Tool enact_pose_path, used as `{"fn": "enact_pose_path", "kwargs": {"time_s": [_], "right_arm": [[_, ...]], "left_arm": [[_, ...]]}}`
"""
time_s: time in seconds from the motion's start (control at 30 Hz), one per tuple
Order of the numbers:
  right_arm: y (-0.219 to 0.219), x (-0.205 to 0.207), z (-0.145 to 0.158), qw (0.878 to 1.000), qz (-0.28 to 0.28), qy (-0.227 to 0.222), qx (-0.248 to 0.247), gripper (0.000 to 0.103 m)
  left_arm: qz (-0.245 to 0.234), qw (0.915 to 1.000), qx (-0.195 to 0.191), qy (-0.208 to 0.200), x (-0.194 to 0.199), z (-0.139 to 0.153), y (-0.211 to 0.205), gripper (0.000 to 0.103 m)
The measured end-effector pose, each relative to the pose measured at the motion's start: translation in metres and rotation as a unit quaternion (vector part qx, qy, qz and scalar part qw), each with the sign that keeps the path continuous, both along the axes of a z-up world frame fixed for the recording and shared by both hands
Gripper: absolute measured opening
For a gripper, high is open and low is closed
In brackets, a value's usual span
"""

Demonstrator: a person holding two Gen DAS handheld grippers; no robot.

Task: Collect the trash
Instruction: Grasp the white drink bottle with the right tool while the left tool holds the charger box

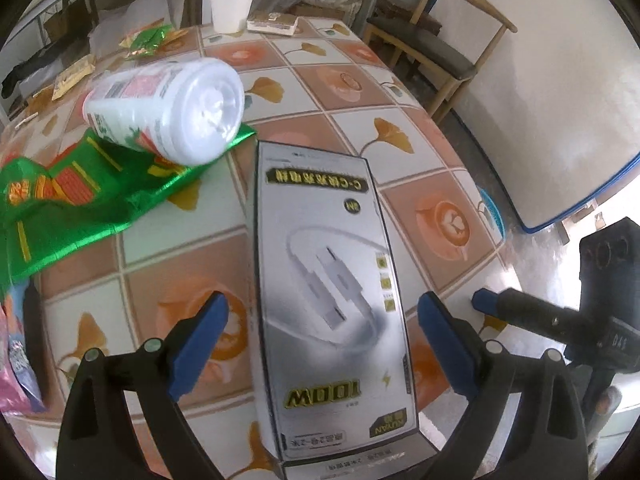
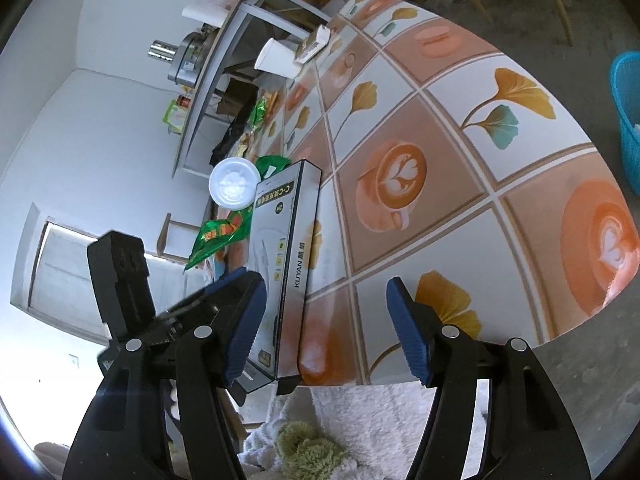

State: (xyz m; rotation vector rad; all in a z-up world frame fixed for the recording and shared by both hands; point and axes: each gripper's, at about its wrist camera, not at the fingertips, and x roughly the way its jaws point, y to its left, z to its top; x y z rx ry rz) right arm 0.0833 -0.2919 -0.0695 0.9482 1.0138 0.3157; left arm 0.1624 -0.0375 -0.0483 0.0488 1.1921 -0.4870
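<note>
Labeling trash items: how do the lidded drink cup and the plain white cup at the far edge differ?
Pose: the lidded cup lies on its side; the plain cup stands upright.
Top: the lidded cup has a clear lid on; the plain cup is open.
Look: the lidded cup carries red and green print; the plain cup is bare white.
Support: the lidded cup rests partly on a green wrapper; the plain cup sits on the tablecloth.
Both are white cups on the table.

A table point(image 1: 352, 92) with a tiled cloth of orange coffee-cup and ginkgo-leaf squares carries a long silver-grey cardboard cable box point(image 1: 332, 280) near its front edge. Left lies a crumpled green foil wrapper point(image 1: 80, 196), a lidded white plastic drink cup point(image 1: 168, 110) tipped over it. Far back stand a white paper cup point(image 1: 232, 6) and a flat box point(image 1: 274, 24).
</note>
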Motion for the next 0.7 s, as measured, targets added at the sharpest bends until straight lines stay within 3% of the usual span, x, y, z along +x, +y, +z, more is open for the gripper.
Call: {"fn": "enact_pose_path", "kwargs": {"time_s": [0.1,0.17,0.7], "right_arm": [[-0.001,0.0,-0.001,1.0,-0.008,-0.001,0.003,0.061],[-0.004,-0.002,-0.001,1.0,-0.011,-0.001,0.003,0.061],[-0.008,-0.008,0.004,1.0,-0.02,-0.001,-0.024,0.062]], "left_arm": [[-0.011,0.999,0.0,0.043,0.011,-0.01,-0.007,0.093],[-0.001,0.9985,0.02,0.051,0.014,-0.015,-0.01,0.093],[-0.044,0.997,0.063,-0.012,0.001,-0.023,-0.024,0.091]]}}
